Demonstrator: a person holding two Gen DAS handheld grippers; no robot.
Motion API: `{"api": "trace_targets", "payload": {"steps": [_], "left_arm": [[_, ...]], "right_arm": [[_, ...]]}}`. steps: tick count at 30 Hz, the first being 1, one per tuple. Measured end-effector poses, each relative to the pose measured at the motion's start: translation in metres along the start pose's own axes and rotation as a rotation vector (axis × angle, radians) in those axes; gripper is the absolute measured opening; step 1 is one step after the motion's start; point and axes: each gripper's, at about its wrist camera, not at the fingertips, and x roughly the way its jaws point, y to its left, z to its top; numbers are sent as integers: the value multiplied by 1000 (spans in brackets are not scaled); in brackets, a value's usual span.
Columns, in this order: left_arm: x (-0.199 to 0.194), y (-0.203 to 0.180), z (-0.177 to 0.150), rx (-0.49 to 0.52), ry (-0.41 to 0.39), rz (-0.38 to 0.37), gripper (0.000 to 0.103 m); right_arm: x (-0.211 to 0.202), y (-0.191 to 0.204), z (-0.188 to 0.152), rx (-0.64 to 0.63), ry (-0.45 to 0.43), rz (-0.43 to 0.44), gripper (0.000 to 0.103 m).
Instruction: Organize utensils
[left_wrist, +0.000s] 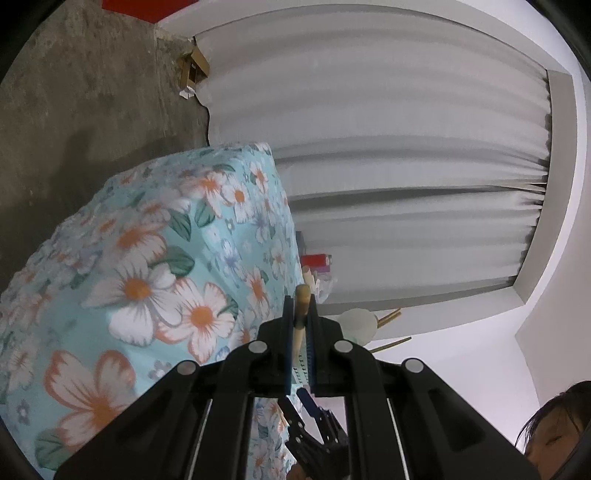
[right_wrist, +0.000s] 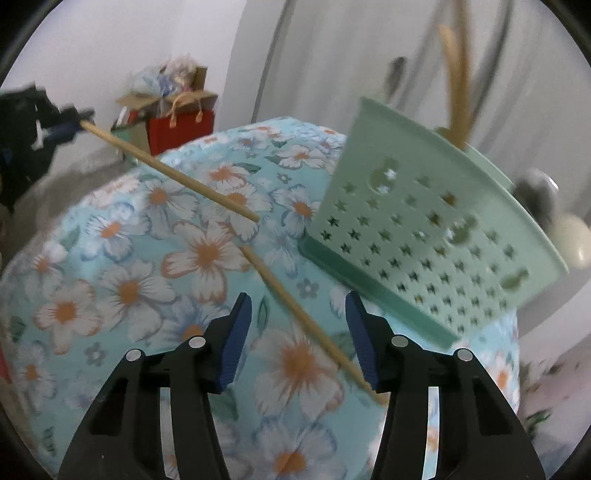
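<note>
While the left gripper (left_wrist: 300, 306) pinches a thin pale wooden chopstick (left_wrist: 300, 314) between its blue pads, the stick's blunt end pokes out just past the fingertips in the left wrist view. From the right wrist view that same left gripper sits at the far left edge, and the chopstick runs from it down and to the right over the worktop covered in a light-blue cloth printed with white and orange flowers (right_wrist: 129, 288), its thin tip hanging above the cloth.

The right gripper (right_wrist: 299, 339) points down at the cloth with its blue-padded jaws spread apart and pressing on nothing. A second pale wooden chopstick (right_wrist: 295, 306) lies flat on the cloth and passes diagonally between those jaws; its near end appears to run close under the right-hand pad, though blur makes contact hard to judge.

A mint-green plastic utensil basket with star-shaped cut-outs (right_wrist: 424, 229) stands on the cloth to the right of the gripper, tilted in the fisheye picture. Blurred wooden sticks (right_wrist: 456, 81) rise out of its top. Behind the worktop a red paper bag with tan handles (right_wrist: 181, 129) rests against the white wall. No readable writing or brand marks show on anything.
</note>
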Motion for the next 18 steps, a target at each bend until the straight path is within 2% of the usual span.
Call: {"api": "trace_targets", "payload": {"steps": [6, 15, 17, 18], "left_arm": [[-11, 3, 10, 6, -3, 6, 5], [-10, -11, 17, 38, 10, 35, 5], [-10, -15, 16, 47, 4, 35, 5], [-11, -17, 15, 51, -2, 35, 5]], "right_arm": [[36, 19, 12, -134, 79, 2, 41], [61, 28, 28, -148, 58, 19, 35], [62, 31, 30, -145, 54, 28, 29], [63, 32, 31, -146, 53, 43, 22]]}}
